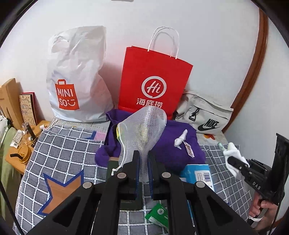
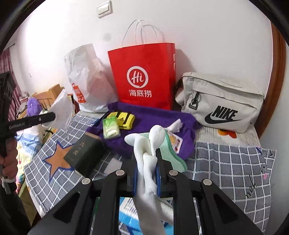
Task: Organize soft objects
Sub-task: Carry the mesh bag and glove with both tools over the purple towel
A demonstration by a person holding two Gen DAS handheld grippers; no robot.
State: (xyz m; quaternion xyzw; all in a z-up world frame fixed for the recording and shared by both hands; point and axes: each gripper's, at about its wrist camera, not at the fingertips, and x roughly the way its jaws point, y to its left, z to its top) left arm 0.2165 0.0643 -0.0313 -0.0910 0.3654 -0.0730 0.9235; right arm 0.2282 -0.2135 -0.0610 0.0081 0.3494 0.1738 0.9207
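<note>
White knit right up close: the right gripper (image 2: 146, 153) is clenched on a white sock (image 2: 148, 144), which bunches above the jaws and hangs down below them. Only the right wrist view shows a mint-green piece (image 2: 173, 155) tucked behind it, maybe the sock's pair, hard to say. The left gripper (image 1: 144, 155) is clamped on a white mesh bag (image 1: 144, 126) that puffs up above its tips. Both are held up over a grey checked blanket (image 1: 63, 150) with an orange star.

Further back lies a purple towel (image 2: 150, 115). The right view shows a green tissue pack (image 2: 111, 127) and a yellow-black item (image 2: 124, 118) on it; in the left view the mesh mostly hides those. Against the wall stand a Miniso plastic bag (image 1: 77, 76), a red paper bag (image 1: 153, 79) and a grey Nike pouch (image 2: 222, 101). The light switch (image 2: 105, 8) shows only from the right.
</note>
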